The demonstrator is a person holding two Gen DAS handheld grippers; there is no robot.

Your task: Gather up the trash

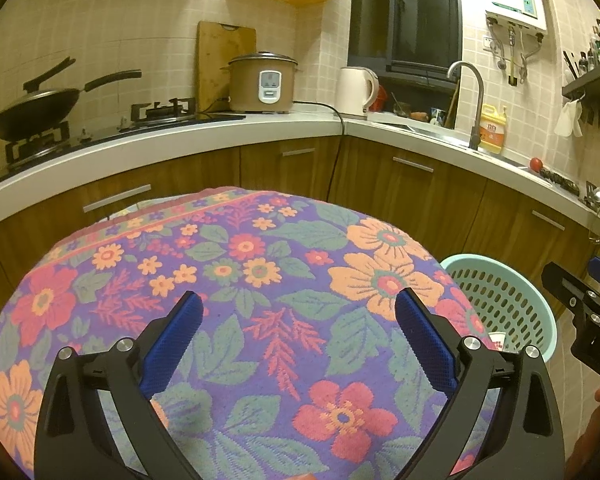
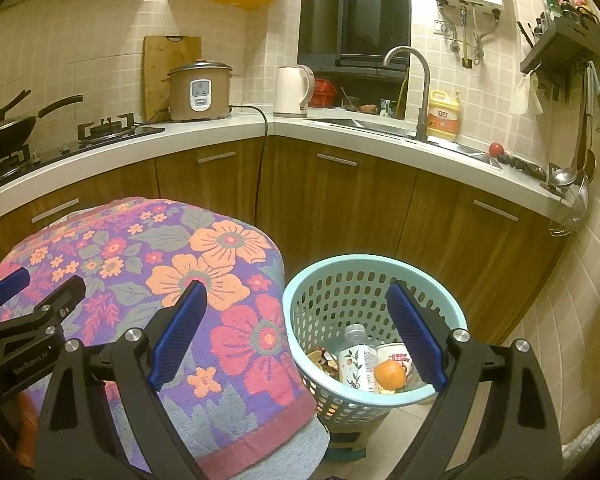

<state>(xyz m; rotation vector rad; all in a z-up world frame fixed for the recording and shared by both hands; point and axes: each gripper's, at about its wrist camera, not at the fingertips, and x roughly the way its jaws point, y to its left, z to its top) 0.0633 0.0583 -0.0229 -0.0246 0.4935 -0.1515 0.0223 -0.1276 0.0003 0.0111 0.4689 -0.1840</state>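
the floral cloth covers a table and fills the left and near part of the scene; no trash is visible on it in either view. to the right of it, touching or just beside its hanging edge, stands the light blue basket on the floor. inside the basket lie a plastic bottle with its long axis running from near to far and the cap on the far end, a paper cup just right of it, an orange in front of the cup, and some peels on the left.

the right gripper hangs over the near rim of the basket, fingers spread wide and holding nothing; it is the nearer one to the trash. the left gripper is over the cloth, well left of the basket, also wide apart and empty. i judge the collecting is nearly done.
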